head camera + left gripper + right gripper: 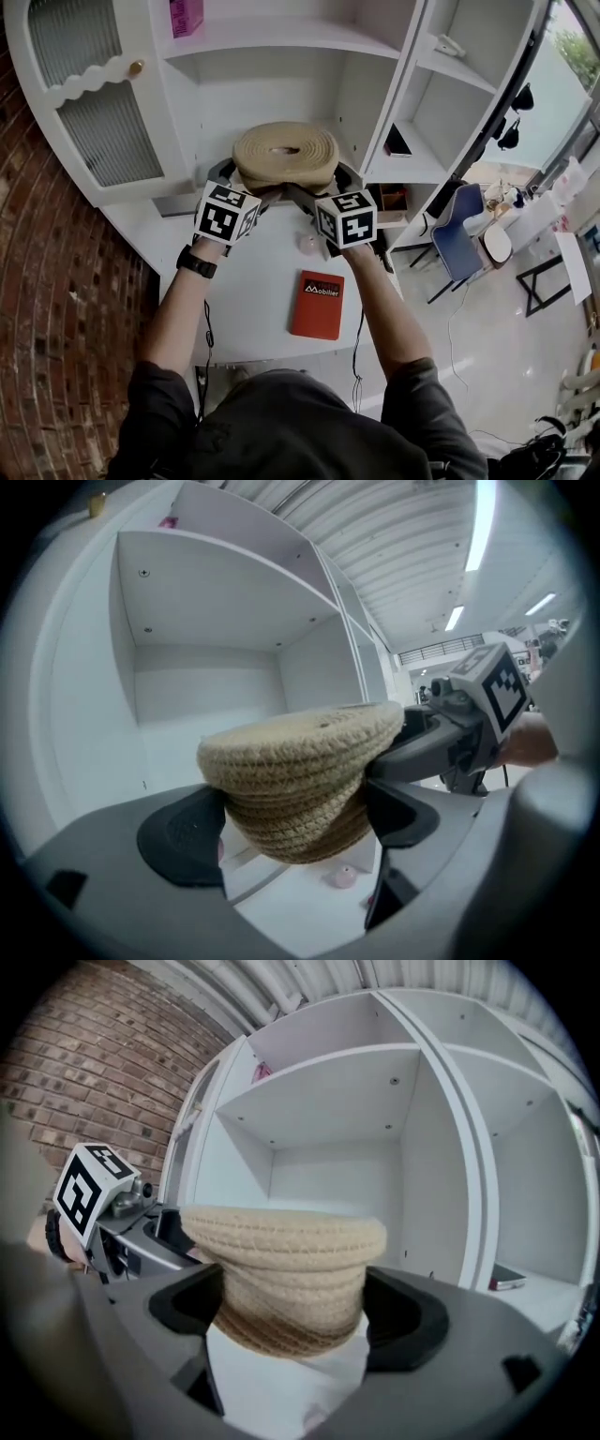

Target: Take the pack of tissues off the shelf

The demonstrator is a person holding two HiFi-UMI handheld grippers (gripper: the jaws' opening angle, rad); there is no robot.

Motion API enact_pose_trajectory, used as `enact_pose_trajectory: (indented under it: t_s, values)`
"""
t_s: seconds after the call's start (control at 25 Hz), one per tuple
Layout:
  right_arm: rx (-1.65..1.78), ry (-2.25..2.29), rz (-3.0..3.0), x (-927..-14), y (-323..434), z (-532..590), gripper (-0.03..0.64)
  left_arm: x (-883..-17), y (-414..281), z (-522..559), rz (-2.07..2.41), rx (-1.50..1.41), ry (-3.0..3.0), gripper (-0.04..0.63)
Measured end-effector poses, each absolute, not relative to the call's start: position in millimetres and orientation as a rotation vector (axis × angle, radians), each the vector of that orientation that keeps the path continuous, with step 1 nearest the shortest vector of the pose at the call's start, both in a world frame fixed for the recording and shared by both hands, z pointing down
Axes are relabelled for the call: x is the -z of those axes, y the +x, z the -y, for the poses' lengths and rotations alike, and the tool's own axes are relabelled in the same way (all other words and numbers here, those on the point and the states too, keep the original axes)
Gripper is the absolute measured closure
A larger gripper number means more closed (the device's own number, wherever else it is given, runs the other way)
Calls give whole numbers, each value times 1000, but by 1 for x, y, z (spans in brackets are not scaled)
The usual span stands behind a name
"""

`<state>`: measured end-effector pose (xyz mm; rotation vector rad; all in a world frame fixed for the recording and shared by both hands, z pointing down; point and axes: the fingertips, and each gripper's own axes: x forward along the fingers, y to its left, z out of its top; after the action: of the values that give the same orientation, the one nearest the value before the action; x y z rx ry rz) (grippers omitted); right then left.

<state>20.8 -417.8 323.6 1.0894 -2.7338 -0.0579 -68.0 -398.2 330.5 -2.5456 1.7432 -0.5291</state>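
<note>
The pack of tissues is a round one in a cover of coiled, beige rope, with a long slot in its top. It is beyond the red book, on the far side of it from the person, in front of the low open compartment of the white shelf. It seems to be a little above the white tabletop, but I cannot say this for sure.

Both tongs are clenched on it. The left tongs press the narrower lower part of the rope wall from two sides, under the wide upper rim. The right tongs grasp the same lower part from the opposite side, and their pads also touch the rope.

I judge that the pack is light and soft. The rope wall will give under pressure, so a hard squeeze would only deform it. The rough weave should not slip on the pads. The best place to hold is where the tongs are now, below the rim, because the rim rests over the pads and stops the pack from sliding down. With two holds it must be carried level, towards the red book.
</note>
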Motion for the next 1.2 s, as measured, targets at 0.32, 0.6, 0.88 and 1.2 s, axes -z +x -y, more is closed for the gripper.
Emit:
enact_pose_trajectory:
  t_s: [0.32, 0.6, 0.88, 1.2]
  values:
    - [178, 1193, 2782, -339, 28, 357, 147, -343, -61, 343, -1678, 464, -2455, 126]
    - [244, 1251, 2838, -363, 23, 321, 149, -363, -66, 307, -1632, 428, -2387, 126]
    - [216, 1204, 2831, -410, -4, 319, 149, -412, -92, 304, -1663, 425, -2421, 126]
    - [160, 1161, 2813, -478, -37, 332, 152, -473, -124, 316, -1683, 506, -2371, 126]
